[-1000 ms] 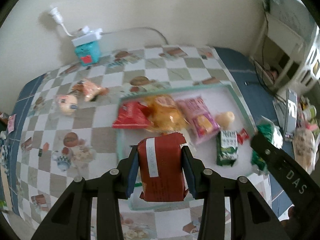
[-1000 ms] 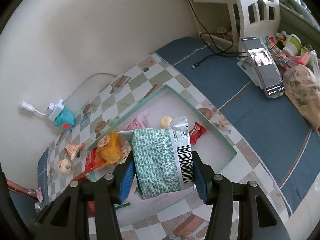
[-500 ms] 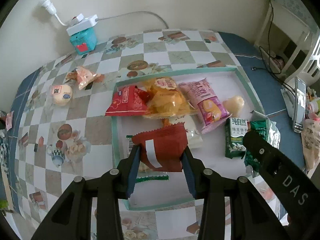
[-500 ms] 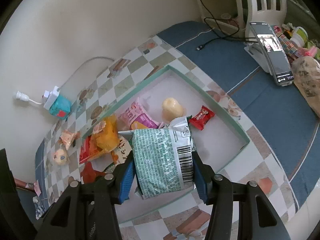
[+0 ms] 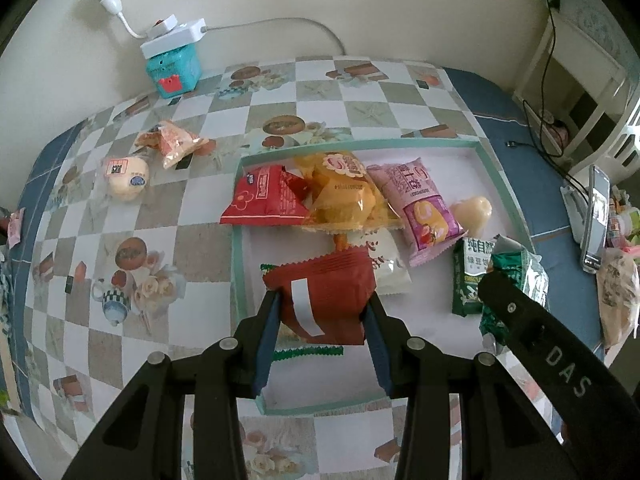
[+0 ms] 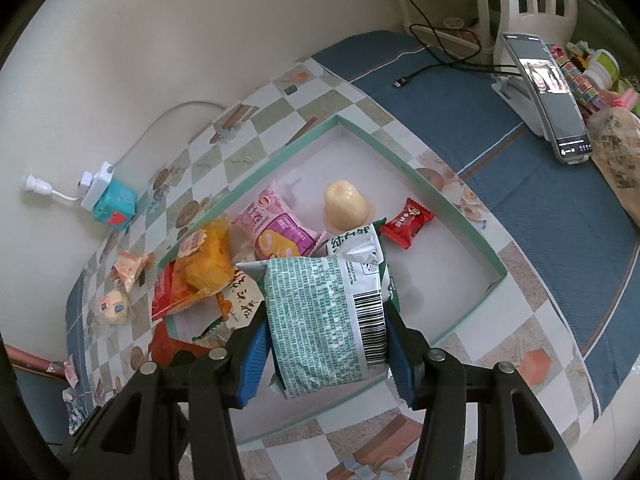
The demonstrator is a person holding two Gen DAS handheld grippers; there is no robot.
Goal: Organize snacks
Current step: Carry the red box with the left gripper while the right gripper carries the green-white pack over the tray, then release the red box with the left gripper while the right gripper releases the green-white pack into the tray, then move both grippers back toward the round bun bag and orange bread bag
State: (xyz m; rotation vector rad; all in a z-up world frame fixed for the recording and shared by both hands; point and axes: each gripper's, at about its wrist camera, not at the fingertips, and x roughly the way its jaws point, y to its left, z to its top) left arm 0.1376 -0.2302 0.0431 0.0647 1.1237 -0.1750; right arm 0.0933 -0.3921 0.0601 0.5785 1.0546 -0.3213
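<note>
Left gripper (image 5: 322, 306) clamped on red packet (image 5: 324, 294), right gripper (image 6: 326, 334) on green packet (image 6: 324, 320); each is best lowered onto bare tray (image 6: 460, 256) floor before release.

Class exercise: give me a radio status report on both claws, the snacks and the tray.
Left claw shut on red packet. Right claw shut on green packet. Both over the tray, which holds several snacks. Two snacks lie outside on the table.

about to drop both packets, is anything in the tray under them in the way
Partly. Under the dark red packet held by the left gripper lie a white packet and a green-edged wrapper. The right gripper holds the green packet above another green packet; the tray floor to their right is bare.
</note>
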